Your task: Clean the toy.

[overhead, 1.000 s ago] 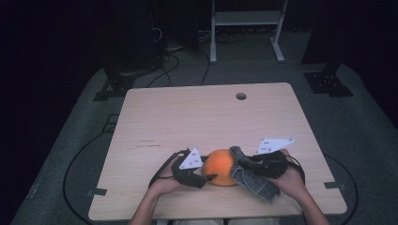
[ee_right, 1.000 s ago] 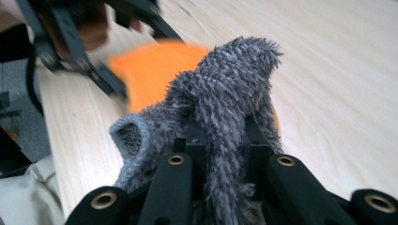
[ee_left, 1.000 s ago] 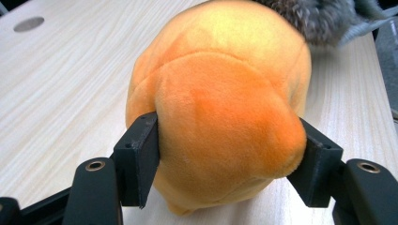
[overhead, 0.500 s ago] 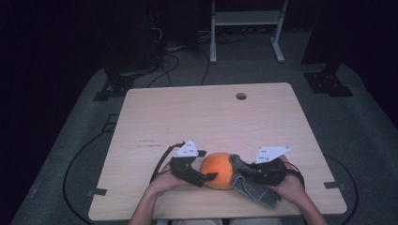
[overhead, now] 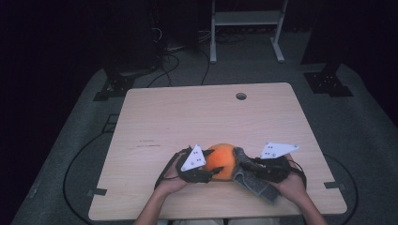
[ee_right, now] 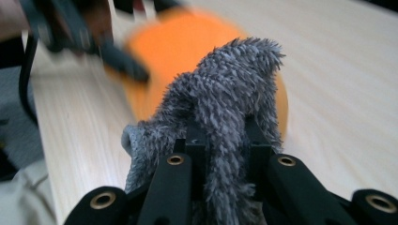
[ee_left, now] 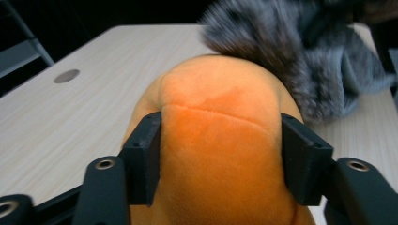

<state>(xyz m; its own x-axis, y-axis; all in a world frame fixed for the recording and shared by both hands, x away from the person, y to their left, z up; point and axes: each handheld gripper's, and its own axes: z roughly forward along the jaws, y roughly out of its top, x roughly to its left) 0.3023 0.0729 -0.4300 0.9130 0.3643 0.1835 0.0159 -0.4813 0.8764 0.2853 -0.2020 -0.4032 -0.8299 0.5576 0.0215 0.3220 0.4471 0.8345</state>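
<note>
Between both grippers: round orange plush ball (overhead: 221,160), held near the light wooden table's (overhead: 197,117) front edge.
Left gripper (ee_left: 220,159) is clamped on the ball's sides. Right gripper (ee_right: 224,154), just beside the ball, is clamped on a shaggy grey microfibre cloth (ee_right: 225,103) that touches the ball's right side.

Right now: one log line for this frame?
left gripper: shut on orange plush ball | right gripper: shut on grey fuzzy cloth | cloth against ball | table near edge
</note>
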